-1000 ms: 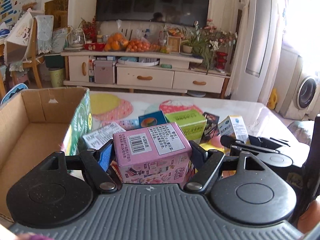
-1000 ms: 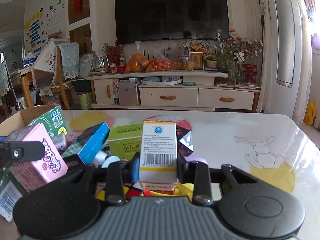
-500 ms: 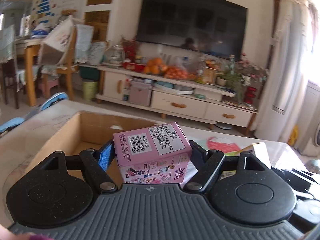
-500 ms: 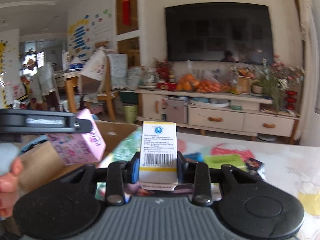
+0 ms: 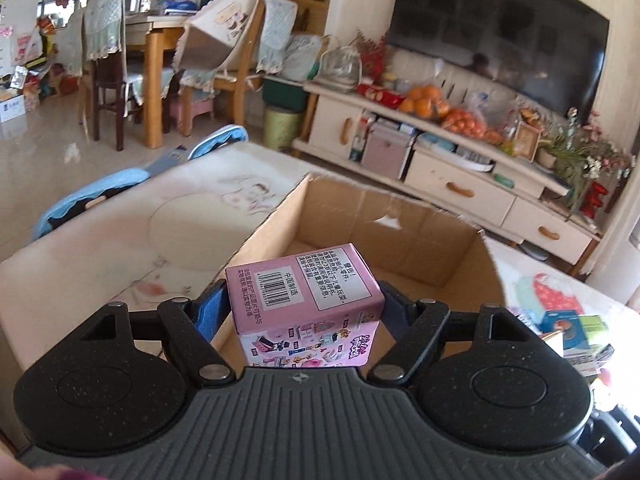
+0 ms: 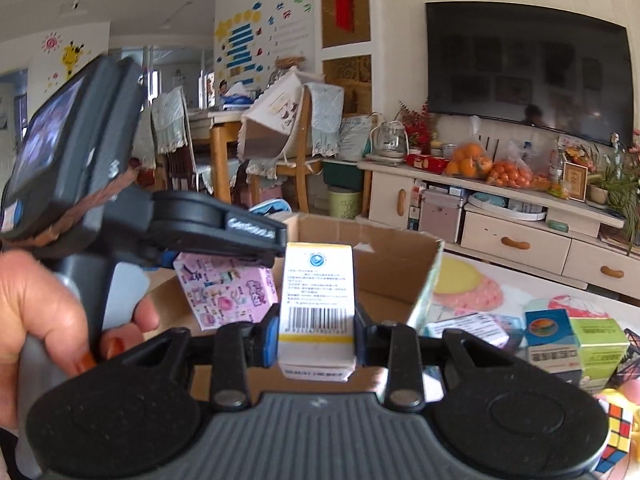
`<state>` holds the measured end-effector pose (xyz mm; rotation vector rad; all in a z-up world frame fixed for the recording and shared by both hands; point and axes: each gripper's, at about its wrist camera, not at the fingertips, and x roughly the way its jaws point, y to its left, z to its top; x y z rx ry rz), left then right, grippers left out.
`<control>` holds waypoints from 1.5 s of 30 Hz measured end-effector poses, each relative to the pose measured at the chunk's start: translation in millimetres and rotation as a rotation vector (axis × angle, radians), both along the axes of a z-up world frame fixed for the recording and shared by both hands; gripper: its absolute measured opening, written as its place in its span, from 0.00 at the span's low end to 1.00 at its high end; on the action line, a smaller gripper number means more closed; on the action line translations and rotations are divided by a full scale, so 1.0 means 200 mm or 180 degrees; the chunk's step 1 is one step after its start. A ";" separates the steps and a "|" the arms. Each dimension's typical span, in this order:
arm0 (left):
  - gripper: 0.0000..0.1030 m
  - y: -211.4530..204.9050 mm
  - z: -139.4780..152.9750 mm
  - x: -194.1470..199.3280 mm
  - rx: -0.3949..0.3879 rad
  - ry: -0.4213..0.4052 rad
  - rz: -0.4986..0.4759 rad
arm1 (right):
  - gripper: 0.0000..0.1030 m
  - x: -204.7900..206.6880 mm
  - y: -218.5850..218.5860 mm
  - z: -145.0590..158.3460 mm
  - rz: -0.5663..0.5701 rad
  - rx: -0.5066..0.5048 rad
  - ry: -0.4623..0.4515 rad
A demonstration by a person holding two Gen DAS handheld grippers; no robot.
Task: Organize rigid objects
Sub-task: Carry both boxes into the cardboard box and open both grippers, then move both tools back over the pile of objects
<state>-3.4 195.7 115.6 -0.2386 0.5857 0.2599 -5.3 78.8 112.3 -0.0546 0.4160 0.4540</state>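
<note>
1. Left gripper: fingers clamped on the two side faces of a pink box. The box sits squarely between them, its barcode face turned up and its illustrated face toward the camera.
2. In the left wrist view the pink box hangs over the near rim of an open cardboard box. It is held clear of the floor of the cardboard box.
3. Right gripper: fingers clamped on the narrow sides of a white-and-yellow box. This box stands upright between them with its barcode toward the camera.
4. In the right wrist view the white-and-yellow box is held in front of the near wall of the cardboard box, above the surface.
5. The same view shows the left gripper from the side, held by a hand at the left edge. The pink box hangs beneath its fingers, just left of the white-and-yellow box. Whether the two boxes touch cannot be told.
6. Cardboard box contents: the visible part of its floor is bare brown board; the near portion is hidden behind the held boxes.
7. Toward the right edge of the surface lies a cluster of small boxes, among them a green box and a blue box. A puzzle cube lies at the near right corner.
</note>
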 end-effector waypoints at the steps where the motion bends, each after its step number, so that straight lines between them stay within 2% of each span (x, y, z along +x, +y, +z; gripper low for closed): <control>1: 0.94 0.00 0.00 0.01 -0.0013 0.0027 0.0002 | 0.33 0.00 0.02 -0.01 0.0002 -0.0041 0.0010; 3: 0.96 0.02 0.00 -0.01 -0.0050 0.0054 0.0034 | 0.36 -0.01 0.03 -0.03 0.0005 -0.0094 0.0035; 6: 0.99 0.01 0.00 -0.03 -0.0028 0.0000 0.0042 | 0.54 -0.02 0.01 -0.01 -0.0015 -0.0028 0.0037; 9: 0.99 -0.04 0.01 -0.04 0.0028 -0.0099 -0.0026 | 0.64 -0.07 -0.02 0.02 -0.0117 -0.0060 -0.0098; 11: 0.99 -0.07 0.00 -0.05 0.0079 -0.0168 -0.0112 | 0.70 -0.11 -0.06 0.03 -0.0206 -0.0065 -0.0197; 13: 1.00 -0.10 -0.01 -0.06 0.0103 -0.0267 -0.0213 | 0.70 -0.14 -0.11 0.04 -0.0318 -0.0073 -0.0239; 15: 1.00 -0.13 -0.01 -0.09 0.0146 -0.0398 -0.0272 | 0.80 -0.17 -0.16 0.04 -0.0439 -0.0089 -0.0292; 16: 1.00 -0.15 -0.02 -0.10 0.0173 -0.0455 -0.0293 | 0.82 -0.19 -0.18 0.03 -0.0496 -0.0107 -0.0324; 22: 1.00 -0.24 -0.08 -0.10 0.0440 -0.0560 -0.0396 | 0.84 -0.24 -0.33 -0.02 -0.0820 -0.0157 -0.0318; 24: 1.00 -0.25 -0.09 -0.09 0.0584 -0.0601 -0.0339 | 0.92 -0.24 -0.37 -0.04 -0.0915 -0.0166 -0.0311; 26: 1.00 -0.26 -0.10 -0.10 0.0751 -0.0627 -0.0258 | 0.92 -0.24 -0.42 -0.06 -0.1020 -0.0182 -0.0287; 30: 1.00 -0.22 -0.08 -0.10 0.0743 -0.0615 -0.0155 | 0.92 -0.25 -0.51 -0.12 -0.1215 -0.0235 -0.0247; 34: 1.00 -0.23 -0.08 -0.09 0.0978 -0.0591 -0.0047 | 0.92 -0.25 -0.61 -0.18 -0.1391 -0.0250 -0.0201; 39: 1.00 -0.23 -0.07 -0.05 0.0913 -0.0518 0.0036 | 0.92 -0.24 -0.75 -0.23 -0.1609 -0.0311 -0.0144; 42: 1.00 -0.25 -0.05 -0.07 0.0920 -0.0563 0.0024 | 0.92 -0.22 -0.85 -0.25 -0.1753 -0.0286 -0.0079; 45: 1.00 -0.29 -0.01 -0.11 0.0784 -0.0677 -0.0046 | 0.94 -0.21 -0.93 -0.28 -0.1858 -0.0318 -0.0036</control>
